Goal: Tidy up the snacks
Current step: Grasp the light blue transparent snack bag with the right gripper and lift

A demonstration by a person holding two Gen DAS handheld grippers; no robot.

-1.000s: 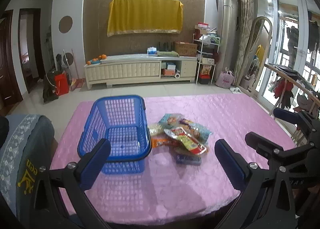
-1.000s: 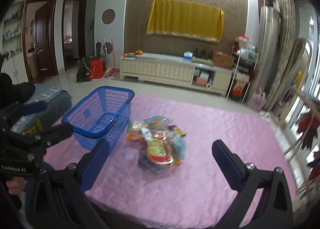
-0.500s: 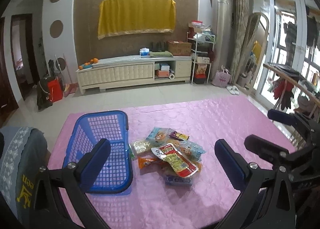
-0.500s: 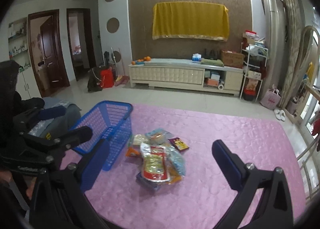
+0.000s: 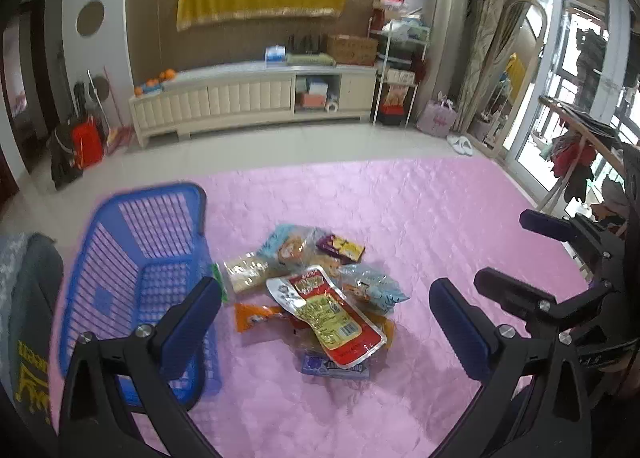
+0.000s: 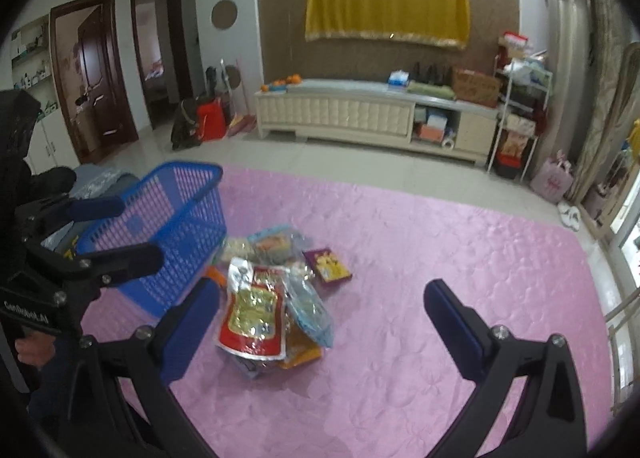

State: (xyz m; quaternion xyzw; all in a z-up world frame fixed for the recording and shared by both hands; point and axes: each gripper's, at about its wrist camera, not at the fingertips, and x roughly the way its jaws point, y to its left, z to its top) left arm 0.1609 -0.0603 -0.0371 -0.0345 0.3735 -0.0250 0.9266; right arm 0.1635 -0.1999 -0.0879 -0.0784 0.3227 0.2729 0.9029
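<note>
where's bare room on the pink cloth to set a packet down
Free: the wide stretch of pink tablecloth right of the snack pile, out to the far edge, and the near strip between both open grippers. The blue basket is empty. Crowded: the pile itself, whose left packets lie right beside the basket wall.

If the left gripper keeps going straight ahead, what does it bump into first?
Probably the red and yellow snack pouch on top of the snack pile; it lies between the open fingers of the left gripper. Depth is hard to judge.
</note>
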